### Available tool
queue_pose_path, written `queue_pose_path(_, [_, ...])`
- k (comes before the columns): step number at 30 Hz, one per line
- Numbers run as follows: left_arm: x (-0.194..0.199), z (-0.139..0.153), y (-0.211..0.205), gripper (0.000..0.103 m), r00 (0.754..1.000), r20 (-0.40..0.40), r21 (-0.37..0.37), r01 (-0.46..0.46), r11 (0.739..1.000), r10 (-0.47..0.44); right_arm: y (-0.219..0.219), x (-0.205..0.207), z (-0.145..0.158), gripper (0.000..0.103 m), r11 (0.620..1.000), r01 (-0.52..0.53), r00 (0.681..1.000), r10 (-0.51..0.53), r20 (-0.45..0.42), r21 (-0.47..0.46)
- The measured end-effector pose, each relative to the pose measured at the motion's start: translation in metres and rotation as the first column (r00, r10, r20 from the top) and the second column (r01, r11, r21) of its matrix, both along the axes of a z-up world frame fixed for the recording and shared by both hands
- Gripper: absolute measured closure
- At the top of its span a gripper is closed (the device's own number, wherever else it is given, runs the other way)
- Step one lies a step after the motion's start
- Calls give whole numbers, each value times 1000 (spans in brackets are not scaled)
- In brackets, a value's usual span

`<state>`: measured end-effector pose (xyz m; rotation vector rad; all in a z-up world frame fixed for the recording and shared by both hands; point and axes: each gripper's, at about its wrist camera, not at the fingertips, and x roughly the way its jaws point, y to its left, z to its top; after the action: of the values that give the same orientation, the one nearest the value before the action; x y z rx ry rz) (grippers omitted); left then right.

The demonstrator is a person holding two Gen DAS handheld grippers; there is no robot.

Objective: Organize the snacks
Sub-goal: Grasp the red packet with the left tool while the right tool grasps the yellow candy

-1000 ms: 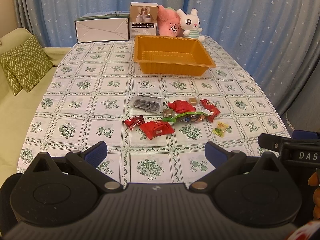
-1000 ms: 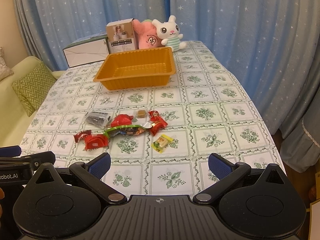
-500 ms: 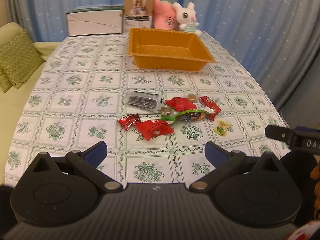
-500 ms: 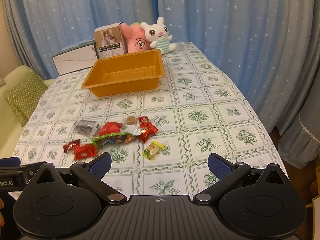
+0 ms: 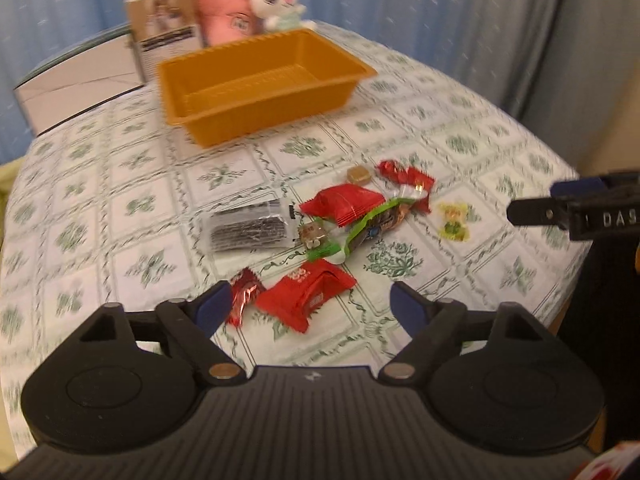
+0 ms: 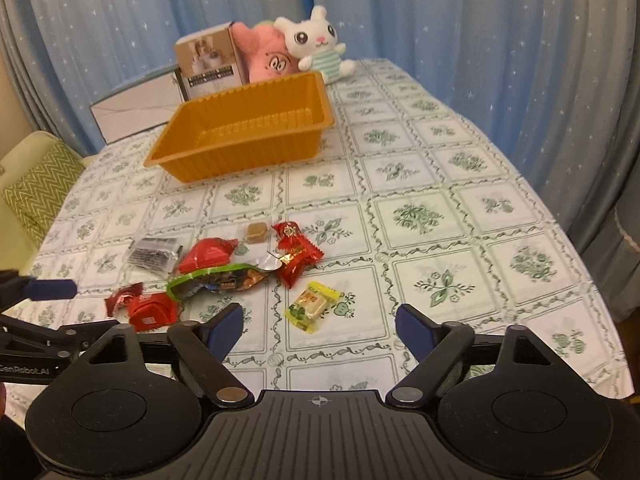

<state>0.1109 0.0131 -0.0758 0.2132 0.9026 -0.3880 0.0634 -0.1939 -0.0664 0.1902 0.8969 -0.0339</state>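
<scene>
An empty orange tray (image 5: 256, 92) (image 6: 240, 132) stands at the far middle of the table. Several snack packets lie in a cluster nearer me: red packets (image 5: 306, 298) (image 6: 298, 252), a green-edged wrapper (image 5: 360, 232) (image 6: 216, 280), a clear pack of dark sticks (image 5: 250, 230) (image 6: 154, 254), a yellow candy (image 5: 454, 222) (image 6: 312, 306) and a small brown cube (image 6: 256, 232). My left gripper (image 5: 310, 306) is open, close above the nearest red packets. My right gripper (image 6: 318, 326) is open just in front of the yellow candy.
A pink plush (image 6: 268, 56), a white bunny plush (image 6: 316, 46), a brown box (image 6: 208, 62) and a flat white box (image 6: 136, 110) stand behind the tray. A sofa with a green cushion (image 6: 36, 184) is at the left. Blue curtains hang behind.
Both grippers have moved forward and down toward the snack cluster. The left view has swung right and is blurred with motion. Both stay open.
</scene>
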Motion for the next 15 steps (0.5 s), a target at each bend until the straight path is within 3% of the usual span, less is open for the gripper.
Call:
queue_pose_path(6, [29,-22,-8,40,991,-36,75,132,988,-129,0,20,-21,27,1000,7,999,-7,-39,8])
queue_pose_path(8, [36,-27,-8,52,987,-52,77,155,985,-151,1,26,-27,27,1000,9,999,-9,-48,9])
queue_pose_path(11, [45,-34,-7,63,982,-86,75,176,982,-169,1,33,-33,27,1000,13,998,-12,-55,11])
queue_pose_path(15, [48,-40,-8,65,977,-117,74,186,980,-177,2,38,-41,27,1000,21,998,-20,-63,15])
